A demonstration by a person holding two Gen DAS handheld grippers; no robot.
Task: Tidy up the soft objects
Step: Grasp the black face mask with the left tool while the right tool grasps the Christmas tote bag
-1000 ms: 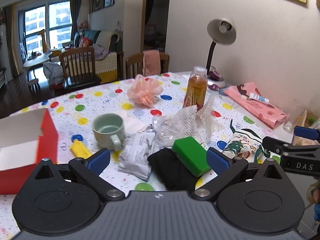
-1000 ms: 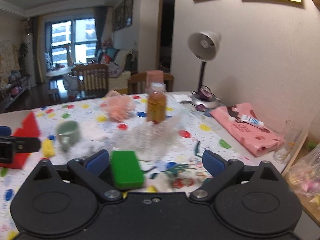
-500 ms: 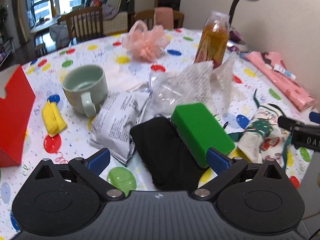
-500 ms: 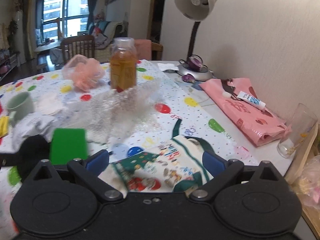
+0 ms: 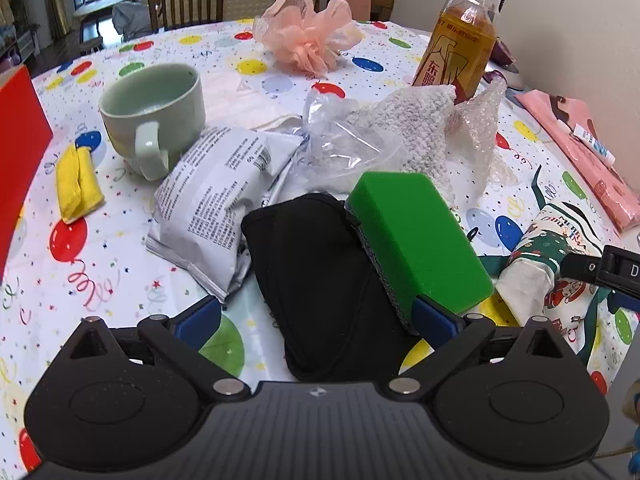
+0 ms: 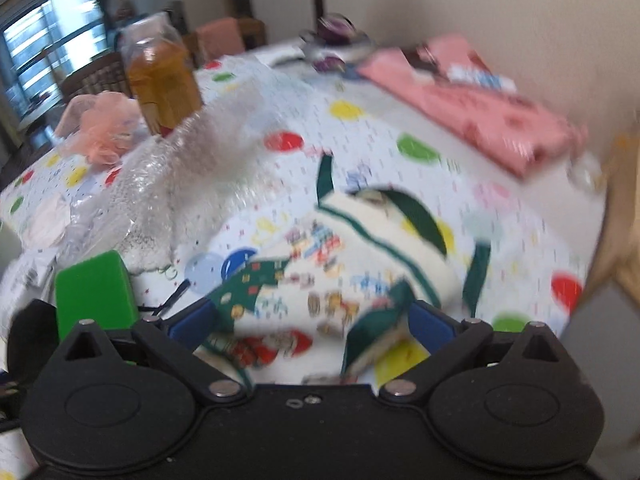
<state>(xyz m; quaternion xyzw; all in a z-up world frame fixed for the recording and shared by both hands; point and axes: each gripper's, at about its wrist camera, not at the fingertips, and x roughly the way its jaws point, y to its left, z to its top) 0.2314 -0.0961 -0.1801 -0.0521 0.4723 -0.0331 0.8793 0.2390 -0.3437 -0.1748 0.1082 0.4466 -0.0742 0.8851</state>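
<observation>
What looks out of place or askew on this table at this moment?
The green sponge lies tilted, propped on the black cloth instead of flat on the table. A hard mug and a drink bottle stand among the soft things. Nothing looks spilled.

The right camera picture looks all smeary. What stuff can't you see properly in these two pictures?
- Right wrist view: motion blur smears the Christmas cloth and the pink cloth; their prints cannot be read.
- Left wrist view: the black pouch is partly hidden by the green sponge and the left gripper.
- Left wrist view: the red box is cut off by the left edge.
</observation>
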